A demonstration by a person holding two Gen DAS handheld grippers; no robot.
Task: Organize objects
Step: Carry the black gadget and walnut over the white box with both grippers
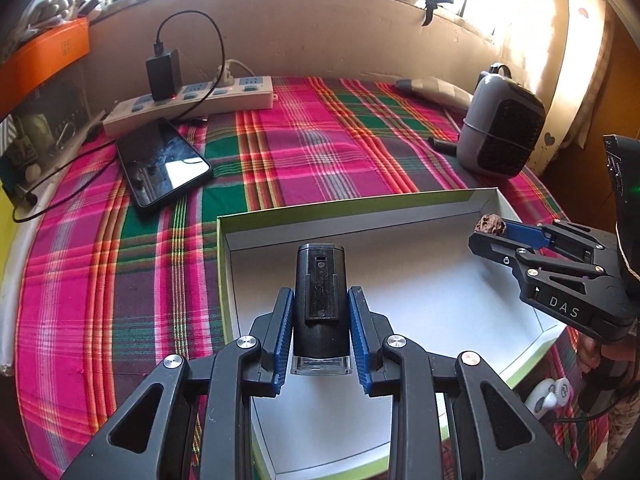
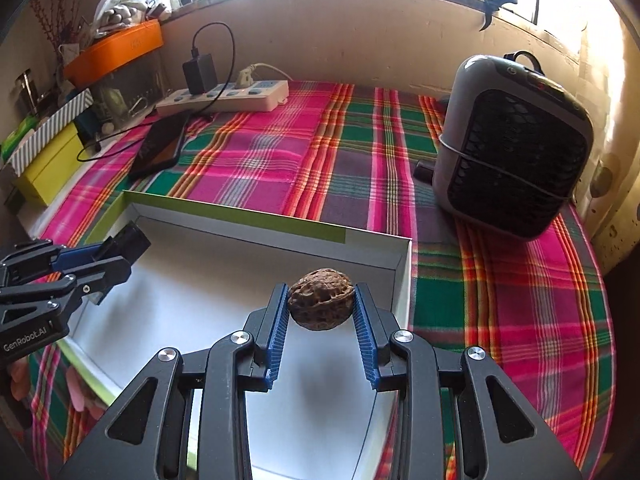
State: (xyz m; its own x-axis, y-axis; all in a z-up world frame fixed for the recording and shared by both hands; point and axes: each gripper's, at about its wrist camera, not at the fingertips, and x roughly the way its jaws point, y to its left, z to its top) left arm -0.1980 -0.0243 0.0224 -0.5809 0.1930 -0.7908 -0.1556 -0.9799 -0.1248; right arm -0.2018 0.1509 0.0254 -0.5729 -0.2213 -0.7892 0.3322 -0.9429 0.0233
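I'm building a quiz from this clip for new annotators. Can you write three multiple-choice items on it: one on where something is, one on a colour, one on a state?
1. Where does the walnut sit?
A. On the plaid cloth
B. Between the right gripper's fingers, above the box
C. On the power strip

2. What colour is the outside of the box wall?
A. Lime green
B. Orange
C. Black

3. What is the left gripper doing?
A. Open with nothing in it
B. Resting on the phone
C. Shut on the black device

Answers: 1 B, the right wrist view shows the walnut pinched between the blue pads over the white box floor. 2 A, a green band runs along the far wall's outer face. 3 C, the left wrist view shows both pads pressed against the black device's sides.
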